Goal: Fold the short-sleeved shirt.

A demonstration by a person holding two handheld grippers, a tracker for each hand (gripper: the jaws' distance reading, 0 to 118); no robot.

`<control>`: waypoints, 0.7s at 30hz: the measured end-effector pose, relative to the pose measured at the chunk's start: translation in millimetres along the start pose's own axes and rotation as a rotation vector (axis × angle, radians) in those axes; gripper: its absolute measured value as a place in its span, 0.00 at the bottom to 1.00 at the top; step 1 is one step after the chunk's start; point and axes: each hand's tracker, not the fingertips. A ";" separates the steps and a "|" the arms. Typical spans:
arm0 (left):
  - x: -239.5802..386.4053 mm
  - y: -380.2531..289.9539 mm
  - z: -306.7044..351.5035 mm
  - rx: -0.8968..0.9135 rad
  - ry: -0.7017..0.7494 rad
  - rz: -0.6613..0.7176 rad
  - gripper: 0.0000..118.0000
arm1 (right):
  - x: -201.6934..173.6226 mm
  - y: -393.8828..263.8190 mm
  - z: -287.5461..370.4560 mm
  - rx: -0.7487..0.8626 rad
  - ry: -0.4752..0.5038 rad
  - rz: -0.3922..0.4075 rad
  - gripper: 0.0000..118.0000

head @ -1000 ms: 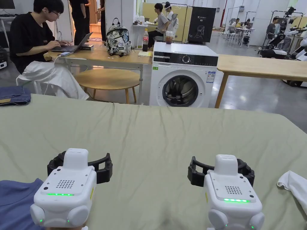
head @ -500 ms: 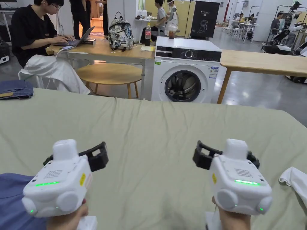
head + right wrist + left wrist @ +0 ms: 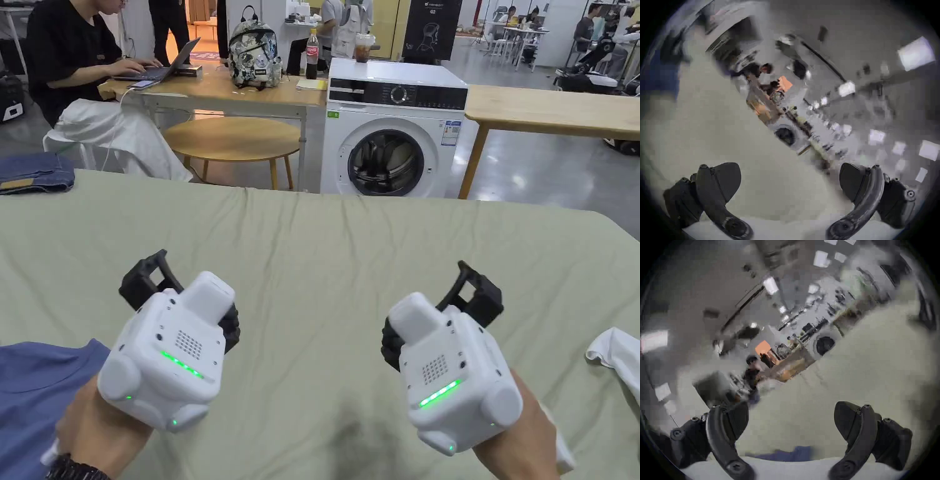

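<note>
A blue shirt point(image 3: 31, 394) lies at the near left corner of the green-covered table point(image 3: 325, 250), partly under my left hand. A strip of that blue cloth point(image 3: 786, 454) shows low in the left gripper view. My left gripper point(image 3: 178, 300) hovers over the table, rolled to the left, jaws wide apart and empty point(image 3: 791, 423). My right gripper point(image 3: 440, 306) is beside it, rolled to the right, also open and empty point(image 3: 790, 183). Both gripper views are blurred by motion.
A white garment point(image 3: 615, 362) lies at the table's right edge. Folded jeans point(image 3: 34, 174) rest on the far left corner. Beyond the table stand a washing machine point(image 3: 390, 128), wooden tables and a seated person at a laptop point(image 3: 69, 56).
Both grippers have risen and rolled outward, the left one to the left, the right one to the right. The head camera has tilted down a little.
</note>
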 end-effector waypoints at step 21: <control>-17.8 -16.9 9.2 0.097 -0.070 0.678 0.91 | 11.0 -15.4 4.9 -0.044 -0.057 -0.669 0.88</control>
